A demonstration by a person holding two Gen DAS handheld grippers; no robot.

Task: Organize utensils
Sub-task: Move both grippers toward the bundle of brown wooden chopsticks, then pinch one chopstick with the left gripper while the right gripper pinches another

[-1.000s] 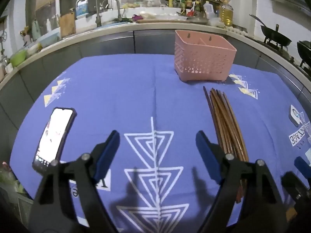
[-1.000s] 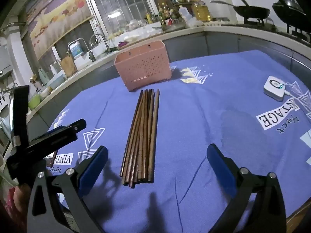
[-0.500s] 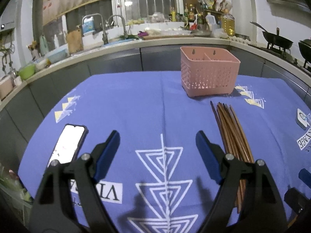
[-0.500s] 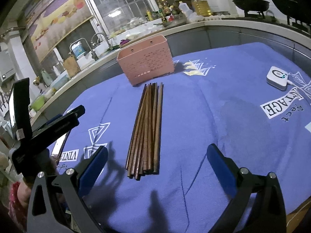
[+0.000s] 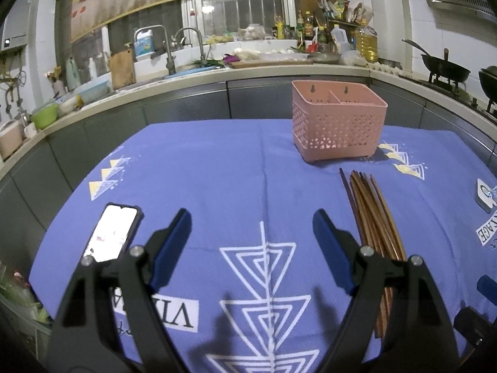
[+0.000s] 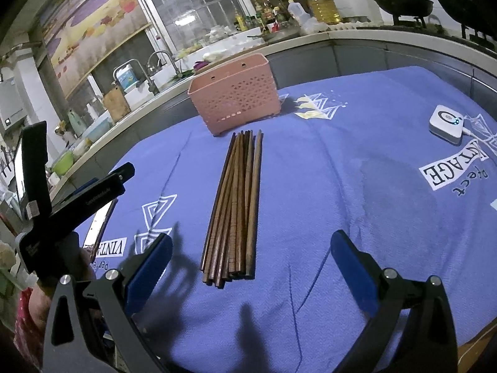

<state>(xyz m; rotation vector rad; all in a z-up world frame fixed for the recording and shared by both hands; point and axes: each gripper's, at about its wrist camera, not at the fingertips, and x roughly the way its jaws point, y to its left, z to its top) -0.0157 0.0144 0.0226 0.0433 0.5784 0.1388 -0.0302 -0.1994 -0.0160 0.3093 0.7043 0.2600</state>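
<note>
1. The left gripper point(image 5: 251, 242) hangs above the blue patterned tablecloth point(image 5: 217, 171), its blue-padded fingers point(image 5: 172, 245) spread wide and holding nothing.
2. The right gripper point(image 6: 251, 264) is likewise released, jaws far apart over the cloth, nothing between them.
3. The task's thing, a bundle of dark wooden chopsticks point(image 6: 236, 202), lies flat on the cloth straight ahead of the right gripper, toward 12 o'clock. The near ends sit between the lines of the two fingers but beyond the fingertips – not touched by either pad.
4. From the left wrist view the same chopsticks point(image 5: 372, 217) lie at about 2 o'clock, running partly behind the gripper's right finger.
5. A pink perforated utensil basket point(image 5: 338, 124) stands upright at the far end of the chopsticks, at 12 to 1 o'clock. It has two compartments, and what can be seen of their inside shows nothing in them. In the right wrist view the basket point(image 6: 234, 96) sits just beyond the chopstick tips – close, but whether they touch it is unclear.
6. A smartphone point(image 5: 113, 236) with a lit screen lies on the cloth at 10 o'clock of the left gripper, just beside its left finger.
7. A small white device point(image 6: 445, 124) rests on the cloth at 2 o'clock of the right gripper, well apart from the chopsticks.
</note>
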